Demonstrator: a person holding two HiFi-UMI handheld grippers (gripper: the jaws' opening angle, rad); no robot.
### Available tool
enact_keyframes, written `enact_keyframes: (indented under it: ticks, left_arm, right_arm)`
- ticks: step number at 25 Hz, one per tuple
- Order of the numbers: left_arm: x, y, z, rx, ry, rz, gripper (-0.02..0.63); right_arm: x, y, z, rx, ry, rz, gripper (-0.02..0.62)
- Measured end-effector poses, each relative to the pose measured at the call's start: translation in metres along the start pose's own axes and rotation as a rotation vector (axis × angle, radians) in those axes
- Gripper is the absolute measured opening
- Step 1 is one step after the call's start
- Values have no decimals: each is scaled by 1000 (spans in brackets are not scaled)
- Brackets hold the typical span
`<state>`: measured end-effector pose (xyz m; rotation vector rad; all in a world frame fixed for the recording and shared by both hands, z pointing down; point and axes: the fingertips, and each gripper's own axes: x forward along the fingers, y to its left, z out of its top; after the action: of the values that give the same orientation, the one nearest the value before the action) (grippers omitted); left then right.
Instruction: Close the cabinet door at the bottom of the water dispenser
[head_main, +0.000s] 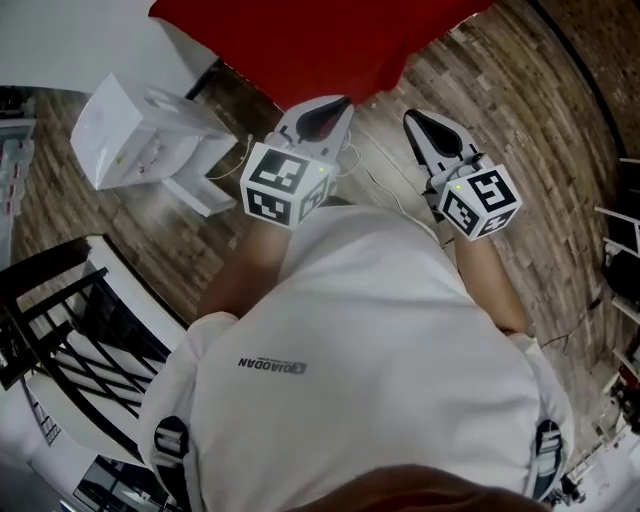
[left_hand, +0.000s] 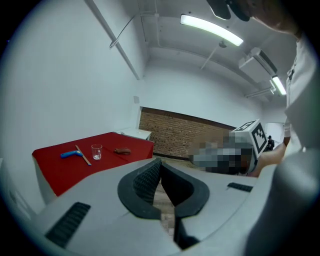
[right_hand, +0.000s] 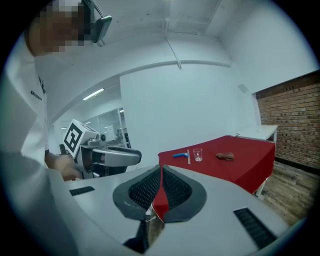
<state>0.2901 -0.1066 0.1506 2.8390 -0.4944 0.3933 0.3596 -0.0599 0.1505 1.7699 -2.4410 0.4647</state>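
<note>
The left gripper (left_hand: 159, 161) and the right gripper (right_hand: 160, 169) are both closed and hold nothing. The white water dispenser (head_main: 140, 135) stands off to the left. Turn there, then push its low door gently.

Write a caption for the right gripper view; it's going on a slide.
Right gripper, fingers shut on nothing, facing a red table with a glass, blue tool and brown object.

Red table (left_hand: 55, 172), brick wall (left_hand: 170, 132), seemingly wooden floor (head_main: 480, 90)
</note>
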Motion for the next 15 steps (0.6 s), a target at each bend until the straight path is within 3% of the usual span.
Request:
enact_keyframes:
  ticks: [7,15]
  left_arm:
    - [-25,-29,-17,-28,-11,125,-5]
    - [-52,-67,-34,-37,-37,224,-5]
  right_arm:
    - [-25,18,-25,-18,39,119,23]
    - [-61,32,-39,-32,35,197,24]
